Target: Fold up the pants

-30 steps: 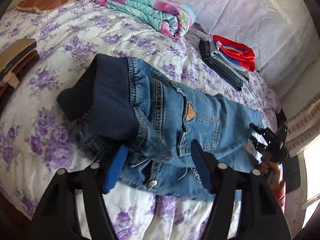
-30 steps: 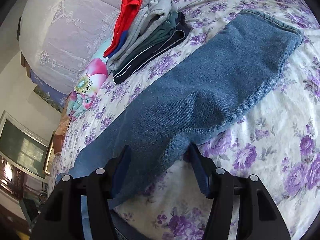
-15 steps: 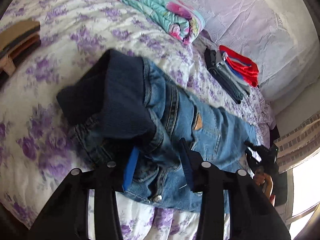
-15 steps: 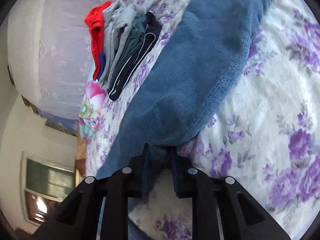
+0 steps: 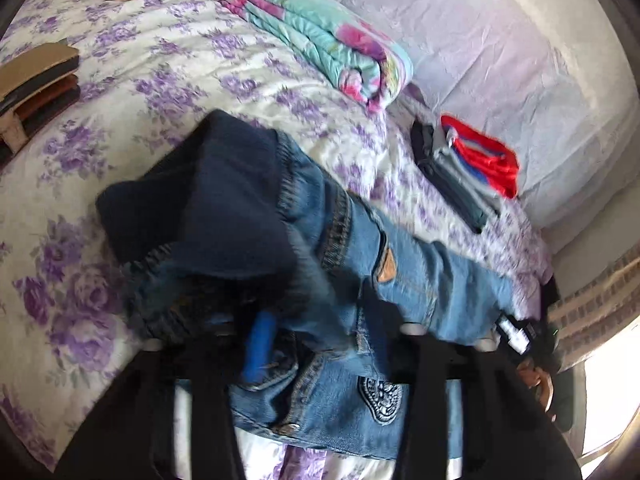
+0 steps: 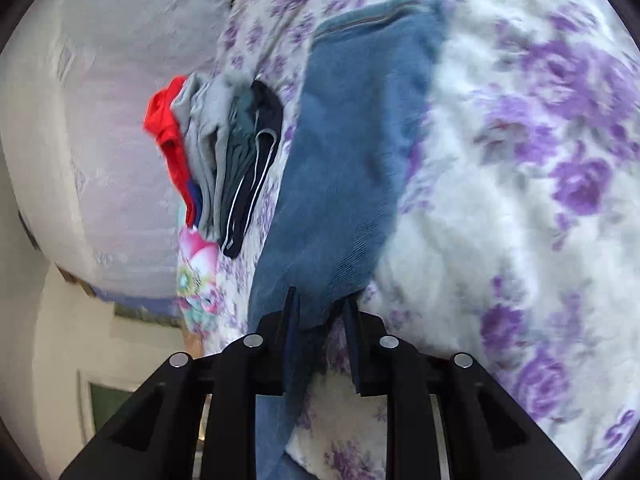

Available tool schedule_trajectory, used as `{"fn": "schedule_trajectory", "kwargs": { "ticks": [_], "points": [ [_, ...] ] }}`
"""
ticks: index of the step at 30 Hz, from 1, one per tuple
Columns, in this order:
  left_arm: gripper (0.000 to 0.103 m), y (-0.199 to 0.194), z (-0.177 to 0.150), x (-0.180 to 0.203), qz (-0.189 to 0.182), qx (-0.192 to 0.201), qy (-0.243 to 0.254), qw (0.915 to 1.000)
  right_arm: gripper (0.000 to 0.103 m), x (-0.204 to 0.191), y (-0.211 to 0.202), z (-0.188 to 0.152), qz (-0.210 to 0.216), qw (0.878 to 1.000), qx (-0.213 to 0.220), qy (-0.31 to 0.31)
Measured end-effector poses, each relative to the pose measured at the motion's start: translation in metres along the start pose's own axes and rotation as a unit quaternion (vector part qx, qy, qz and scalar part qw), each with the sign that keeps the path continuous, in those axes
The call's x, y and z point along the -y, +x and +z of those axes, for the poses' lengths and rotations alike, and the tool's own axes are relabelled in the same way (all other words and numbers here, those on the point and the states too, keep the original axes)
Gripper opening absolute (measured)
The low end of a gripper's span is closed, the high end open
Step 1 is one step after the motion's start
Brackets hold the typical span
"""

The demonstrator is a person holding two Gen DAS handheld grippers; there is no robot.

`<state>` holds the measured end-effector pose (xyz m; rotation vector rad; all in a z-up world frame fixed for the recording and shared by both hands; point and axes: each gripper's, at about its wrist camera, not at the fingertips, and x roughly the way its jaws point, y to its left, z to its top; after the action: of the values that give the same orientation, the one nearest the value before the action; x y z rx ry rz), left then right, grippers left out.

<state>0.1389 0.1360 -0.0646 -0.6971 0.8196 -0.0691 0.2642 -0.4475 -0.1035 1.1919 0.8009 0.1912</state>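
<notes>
Bed: white quilted bedspread with purple flower print, fills most of both views.
Wall side: pale lilac lace-patterned drape runs along the bed's far edge.
Jeans: blue denim pants with dark navy lining lie across the bedspread; waistband end bunched up at the left gripper, lining turned out; tan leather patch shows on the seat. Leg stretches away flat from the right gripper, hem at the far end.
Quilt: folded turquoise blanket with pink flowers, near the drape, well apart from the jeans.
Clothes stack: folded pile, red on top, grey then dark pieces below, just beside the jeans leg, by the drape.
Brown items: flat tan and dark brown stack at the bed's left edge; blurred.
Left gripper: black frame, blue pads; fingers narrowed onto a bunch of waistband denim, heavy motion blur.
Right gripper: black frame, fingers nearly closed, pinching the jeans leg edge; fabric hangs between them.
Other: right gripper also seen in left view at far right edge.
</notes>
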Motion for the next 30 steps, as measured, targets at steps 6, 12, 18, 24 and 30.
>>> {"fn": "schedule_trajectory", "kwargs": {
  "ticks": [6,12,18,24,30],
  "points": [
    [0.027,-0.008,0.004,-0.004,-0.031,-0.012,-0.004,0.9994,0.05,-0.004,-0.006,0.019,-0.039,0.999,0.038,0.001],
    [0.021,-0.035,0.014,0.006,-0.063,0.01,0.009,0.9979,0.005,-0.009,-0.011,0.018,-0.078,0.992,0.076,-0.068],
    [0.021,-0.071,0.029,0.009,-0.091,0.039,0.03,0.9946,0.005,-0.047,-0.137,-0.062,-0.034,0.972,0.113,-0.202],
    [0.021,-0.09,0.039,0.002,-0.137,0.048,0.004,0.9893,0.006,-0.036,-0.219,-0.119,-0.003,0.973,0.099,-0.21],
    [0.021,-0.029,0.056,-0.002,-0.075,-0.008,-0.016,0.997,0.006,0.006,-0.163,-0.094,-0.022,0.99,0.066,-0.122]
  ]
}}
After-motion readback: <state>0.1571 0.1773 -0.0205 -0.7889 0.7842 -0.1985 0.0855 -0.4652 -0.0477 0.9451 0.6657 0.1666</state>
